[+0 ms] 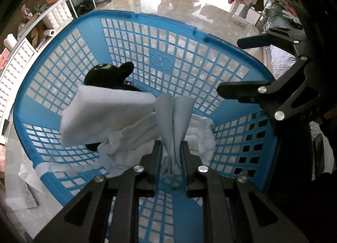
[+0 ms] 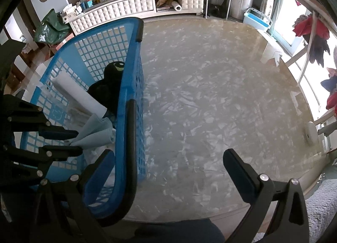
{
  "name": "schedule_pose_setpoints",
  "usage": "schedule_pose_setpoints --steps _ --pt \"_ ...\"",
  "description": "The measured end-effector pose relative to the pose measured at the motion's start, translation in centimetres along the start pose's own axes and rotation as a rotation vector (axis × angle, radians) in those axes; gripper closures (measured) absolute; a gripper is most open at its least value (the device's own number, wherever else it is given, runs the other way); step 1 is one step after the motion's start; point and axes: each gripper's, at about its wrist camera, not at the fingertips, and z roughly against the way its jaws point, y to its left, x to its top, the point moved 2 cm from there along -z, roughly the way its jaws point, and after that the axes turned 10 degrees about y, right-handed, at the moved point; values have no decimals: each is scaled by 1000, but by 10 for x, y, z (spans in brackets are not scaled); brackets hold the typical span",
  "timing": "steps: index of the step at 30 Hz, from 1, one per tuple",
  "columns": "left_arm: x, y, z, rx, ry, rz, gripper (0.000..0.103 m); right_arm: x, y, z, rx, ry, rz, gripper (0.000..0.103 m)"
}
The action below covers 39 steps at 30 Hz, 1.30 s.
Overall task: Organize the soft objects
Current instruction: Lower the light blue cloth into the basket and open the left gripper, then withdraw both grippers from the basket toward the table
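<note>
Left gripper (image 1: 171, 159) pinches a pale blue cloth (image 1: 173, 120) between its two fingers, jaws pressed onto the bunched end. Cloth fans out beyond the fingertips, held above the inside of the blue basket (image 1: 63, 53), over the white pile. From the right wrist view the same cloth (image 2: 95, 130) shows between the left gripper's fingers (image 2: 61, 132), inside the basket near its right wall.

Right gripper (image 2: 168, 160) is spread wide, nothing between the fingers. Its left finger (image 2: 99, 171) sits inside the basket by the wall; the right finger sits outside over the table (image 2: 210, 95). Basket rim with black handle (image 2: 131, 148) passes between the two. In the left wrist view the right gripper (image 1: 228, 67) appears at the basket's right side, jaws apart.

Basket contents:
- black plush (image 1: 109, 74) with a yellow-green eye, toward the far left of the basket
- white foam sheet (image 1: 101, 112) lying tilted over the plush
- crumpled white soft material (image 1: 200, 137) along the bottom, under the cloth

Basket stands on the glossy marbled table, at its left part as seen from the right wrist. White paper (image 1: 29, 177) lies on the table just outside the basket's near left corner.
</note>
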Motion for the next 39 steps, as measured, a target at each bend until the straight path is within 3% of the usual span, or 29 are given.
schedule_pose_setpoints --steps 5,12,21,29,33,39 --pt "1 2 4 34 -15 16 66 2 2 1 18 -3 -6 0" --pt "1 4 25 34 -62 55 23 -2 6 12 47 -16 -6 0" --pt "-28 6 70 77 -152 116 21 -1 27 40 50 -84 18 0" --pt "-72 19 111 102 -262 230 13 -3 62 61 59 -131 58 0" --pt "-96 22 127 104 -320 269 0 -5 79 68 60 -147 78 0" --pt "-129 27 143 106 -369 317 0 -11 103 76 62 -161 116 0"
